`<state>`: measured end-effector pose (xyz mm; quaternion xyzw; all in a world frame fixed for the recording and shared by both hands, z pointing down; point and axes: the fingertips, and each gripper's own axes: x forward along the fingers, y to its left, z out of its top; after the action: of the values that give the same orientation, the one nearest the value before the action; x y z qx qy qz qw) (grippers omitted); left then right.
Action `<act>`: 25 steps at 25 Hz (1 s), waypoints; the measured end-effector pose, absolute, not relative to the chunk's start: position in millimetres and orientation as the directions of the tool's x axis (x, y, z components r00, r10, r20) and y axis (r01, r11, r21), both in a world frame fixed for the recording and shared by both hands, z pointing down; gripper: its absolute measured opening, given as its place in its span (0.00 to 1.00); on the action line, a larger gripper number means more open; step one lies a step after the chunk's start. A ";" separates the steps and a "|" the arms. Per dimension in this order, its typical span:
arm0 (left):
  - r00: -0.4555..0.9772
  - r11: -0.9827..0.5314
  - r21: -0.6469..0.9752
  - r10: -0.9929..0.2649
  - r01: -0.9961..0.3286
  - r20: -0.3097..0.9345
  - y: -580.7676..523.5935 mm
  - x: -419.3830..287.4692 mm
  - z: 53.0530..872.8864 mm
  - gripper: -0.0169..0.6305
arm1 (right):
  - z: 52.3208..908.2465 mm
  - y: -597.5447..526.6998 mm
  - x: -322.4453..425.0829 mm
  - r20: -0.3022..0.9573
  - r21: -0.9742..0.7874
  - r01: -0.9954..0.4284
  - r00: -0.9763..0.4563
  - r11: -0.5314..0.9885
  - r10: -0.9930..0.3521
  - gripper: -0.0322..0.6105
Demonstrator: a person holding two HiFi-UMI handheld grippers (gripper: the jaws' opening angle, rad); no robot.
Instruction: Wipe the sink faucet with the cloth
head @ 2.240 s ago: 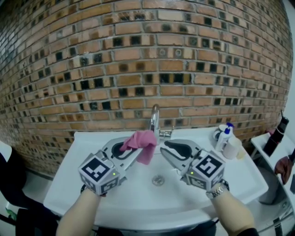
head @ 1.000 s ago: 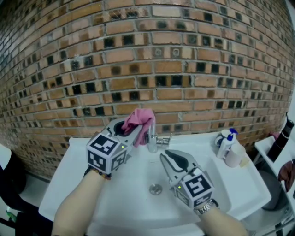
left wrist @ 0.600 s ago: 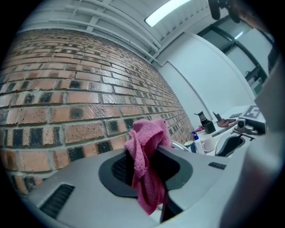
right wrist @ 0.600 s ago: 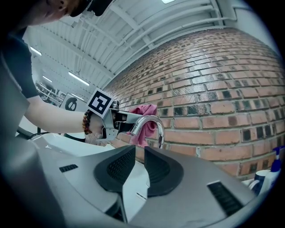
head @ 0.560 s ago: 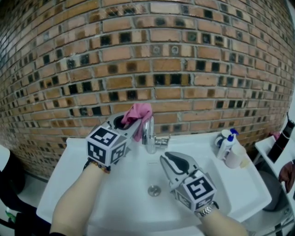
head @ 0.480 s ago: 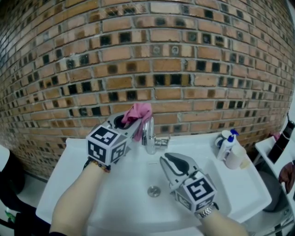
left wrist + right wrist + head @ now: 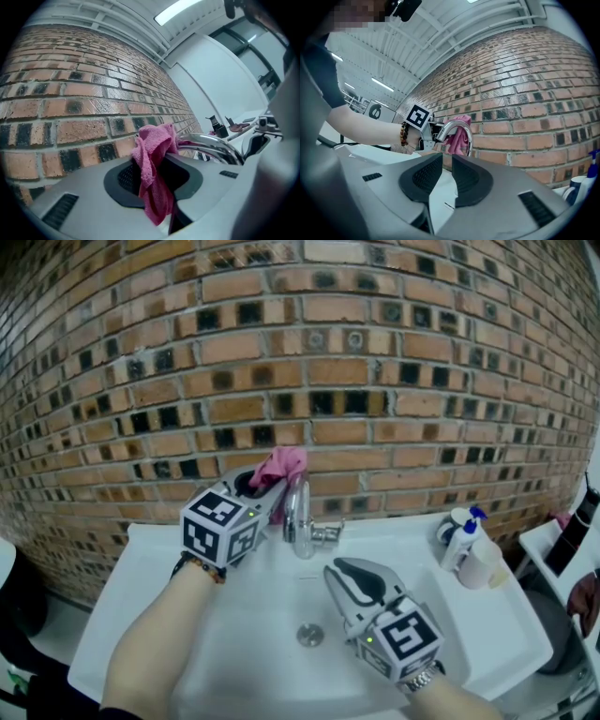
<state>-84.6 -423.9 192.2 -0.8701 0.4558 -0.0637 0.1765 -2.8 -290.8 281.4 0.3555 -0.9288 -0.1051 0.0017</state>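
A white sink (image 7: 141, 615) sits against a brick wall (image 7: 394, 381), seen from above. A chrome faucet (image 7: 298, 519) rises at the back middle of the sink, and its spout arches forward over the basin.

Just left of the faucet, level with the top of its arch, is the left gripper (image 7: 265, 491). Its jaws are clamped partway closed on a pink cloth (image 7: 281, 468). The cloth is pinched at a fold. One loose end hangs down between the pads, and a bunched wad sticks out past the jaw tips. That wad lies behind the top of the faucet's arch, between faucet and wall, and seems to touch the metal.

In front of the faucet, over the basin, the right gripper (image 7: 339, 570) points toward it. Its jaws stand a narrow gap apart, with nothing between them.

To the right of the faucet, well apart, a spray bottle (image 7: 457, 529) stands on the sink's edge.

The cloth looks light, soft and floppy, like terry, so it should wrap easily round the curved spout. It could slip out if it is pinched only at an edge. The best hold is probably deep in the jaws, with a wad left in front so that fabric rather than plastic meets the metal. The faucet is stiff, fixed and smooth, and likely slippery.
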 end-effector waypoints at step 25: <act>0.588 -0.572 -0.313 -0.807 -0.759 0.049 -467.2 -86.5 249.2 0.18 | 284.0 -296.5 2.1 -0.085 0.224 -0.668 -0.739 0.710 -0.669 0.17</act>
<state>-86.5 -467.2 249.2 -0.8815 0.4441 -0.0935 0.1304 2.1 -296.5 284.0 0.3615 -0.9246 -0.1204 0.0013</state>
